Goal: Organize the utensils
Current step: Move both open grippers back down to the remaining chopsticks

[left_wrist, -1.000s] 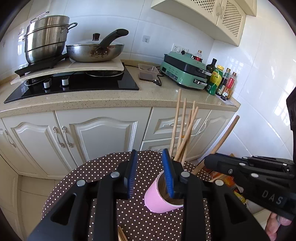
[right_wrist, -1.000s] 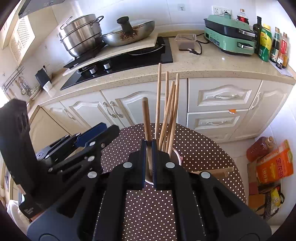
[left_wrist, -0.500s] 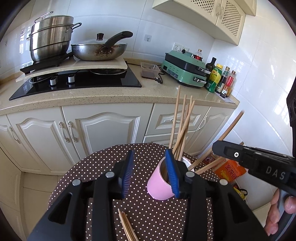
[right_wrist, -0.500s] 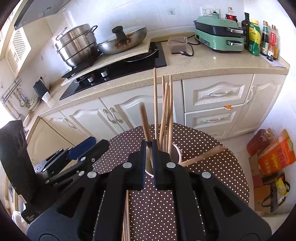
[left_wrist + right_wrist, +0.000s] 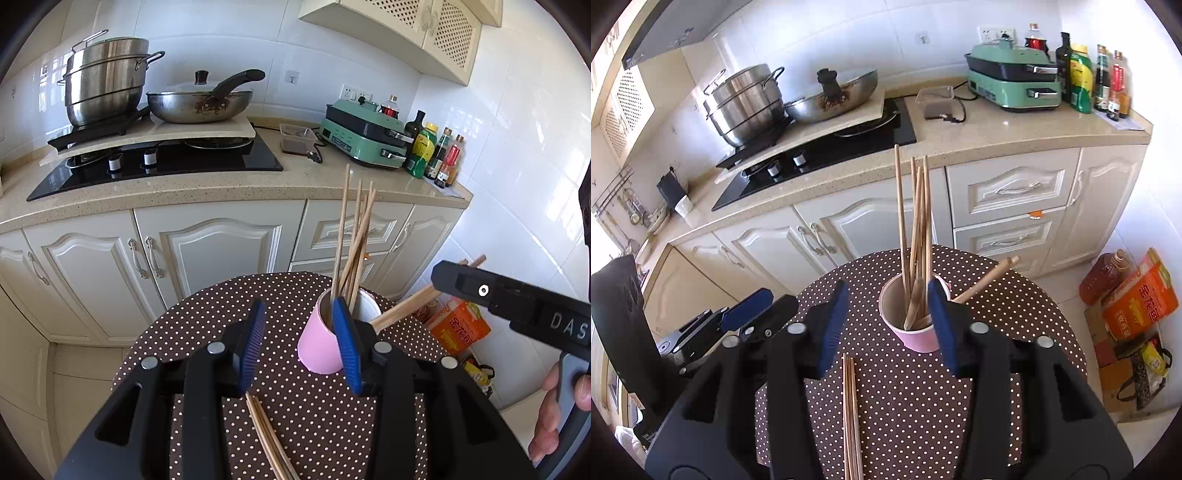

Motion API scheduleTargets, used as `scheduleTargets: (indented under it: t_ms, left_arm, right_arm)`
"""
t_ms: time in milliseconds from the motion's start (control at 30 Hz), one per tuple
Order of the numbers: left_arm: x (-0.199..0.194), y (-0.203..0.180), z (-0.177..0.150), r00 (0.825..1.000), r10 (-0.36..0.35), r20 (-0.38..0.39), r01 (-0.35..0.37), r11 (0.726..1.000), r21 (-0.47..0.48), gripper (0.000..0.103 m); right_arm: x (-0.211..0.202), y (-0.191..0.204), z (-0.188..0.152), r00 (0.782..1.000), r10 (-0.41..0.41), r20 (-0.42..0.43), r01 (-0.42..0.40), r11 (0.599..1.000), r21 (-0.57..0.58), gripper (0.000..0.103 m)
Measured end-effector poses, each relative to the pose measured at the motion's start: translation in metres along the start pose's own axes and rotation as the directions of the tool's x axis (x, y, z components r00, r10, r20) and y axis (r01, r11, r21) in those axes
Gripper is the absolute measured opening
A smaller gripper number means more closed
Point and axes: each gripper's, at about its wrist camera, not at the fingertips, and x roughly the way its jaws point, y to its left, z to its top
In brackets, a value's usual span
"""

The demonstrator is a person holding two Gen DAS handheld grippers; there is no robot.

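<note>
A pink cup (image 5: 320, 347) stands on the round dotted table (image 5: 229, 317) and holds several upright chopsticks (image 5: 351, 243) and a thick wooden utensil (image 5: 406, 306) that leans out to the right. More chopsticks (image 5: 269, 439) lie flat on the table. My left gripper (image 5: 301, 347) is open and empty just before the cup. My right gripper (image 5: 886, 328) is open and empty above the cup (image 5: 916, 332), the leaning utensil (image 5: 986, 277) and the loose chopsticks (image 5: 850, 417). The left gripper also shows in the right wrist view (image 5: 753, 317), the right gripper in the left wrist view (image 5: 517, 306).
Behind the table runs a kitchen counter (image 5: 207, 184) with white cabinets (image 5: 214, 251), a black hob (image 5: 166, 162), a steel pot (image 5: 107, 85), a wok (image 5: 199, 103), a green appliance (image 5: 365, 136) and bottles (image 5: 432, 151). Bags and an oil bottle (image 5: 1134, 295) stand on the floor at the right.
My right gripper has opened and let go of the thick wooden utensil, which now leans in the cup. Both grippers have drawn back from the cup, so the loose chopsticks show.
</note>
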Motion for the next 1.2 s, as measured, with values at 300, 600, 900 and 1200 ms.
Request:
scheduleTargets:
  t_ms: [300, 600, 900, 1200]
  left_arm:
    - [-0.008, 0.004, -0.021, 0.999, -0.009, -0.049, 0.01, 1.0, 0.01, 0.038]
    - [0.001, 0.014, -0.045, 0.99, -0.006, -0.144, 0.007, 1.0, 0.009, 0.039]
    - [0.045, 0.03, -0.098, 0.919, 0.044, -0.391, -0.046, 0.999, 0.003, 0.043]
    - [0.087, 0.029, -0.144, 0.843, 0.109, -0.527, -0.088, 0.994, 0.064, 0.043]
  right_arm:
    - [-0.014, -0.002, -0.022, 1.0, -0.018, -0.006, 0.019, 0.999, 0.031, 0.045]
    - [-0.002, 0.003, -0.053, 0.998, 0.001, -0.066, 0.002, 0.999, 0.051, 0.045]
    - [0.032, 0.003, -0.082, 0.984, 0.009, -0.18, -0.001, 0.999, 0.047, 0.045]
    - [0.071, -0.006, -0.115, 0.95, 0.025, -0.311, -0.011, 0.999, 0.046, 0.045]
